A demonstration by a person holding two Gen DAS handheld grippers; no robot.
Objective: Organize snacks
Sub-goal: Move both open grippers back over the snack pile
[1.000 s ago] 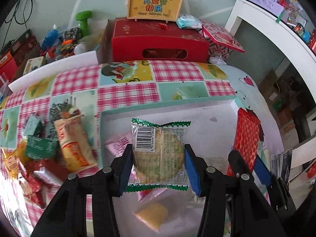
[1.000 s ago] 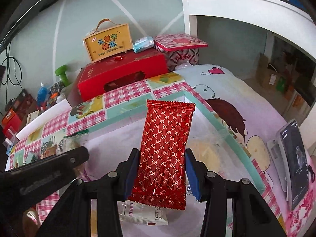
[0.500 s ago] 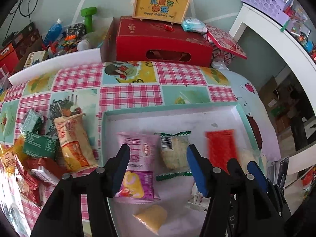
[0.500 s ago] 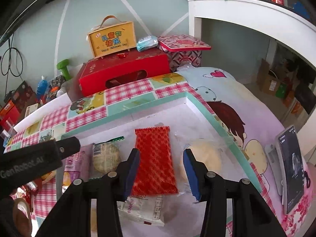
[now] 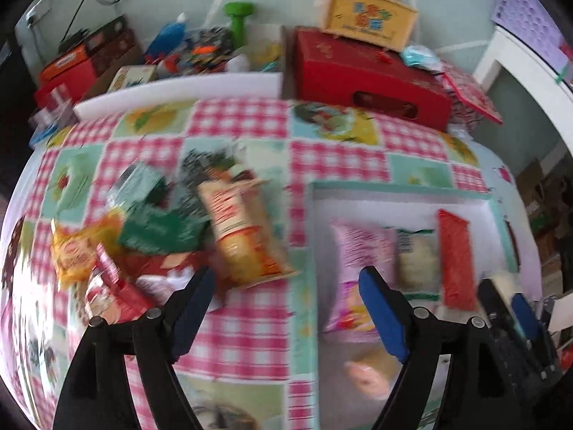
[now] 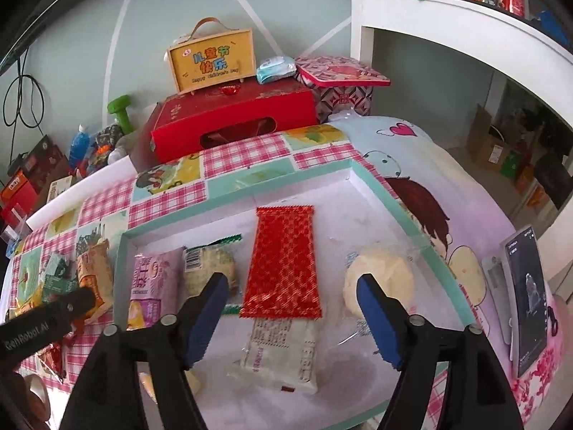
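Both grippers are wide open and hold nothing. The right gripper [image 6: 292, 308] hangs over the shallow white tray [image 6: 372, 184] with a green rim. A flat, shiny red packet [image 6: 283, 261] lies in the tray beside a round cracker pack [image 6: 209, 268]. The left gripper [image 5: 286, 304] hangs over the checked cloth [image 5: 243, 125], near a crinkly snack pile [image 5: 150, 229].
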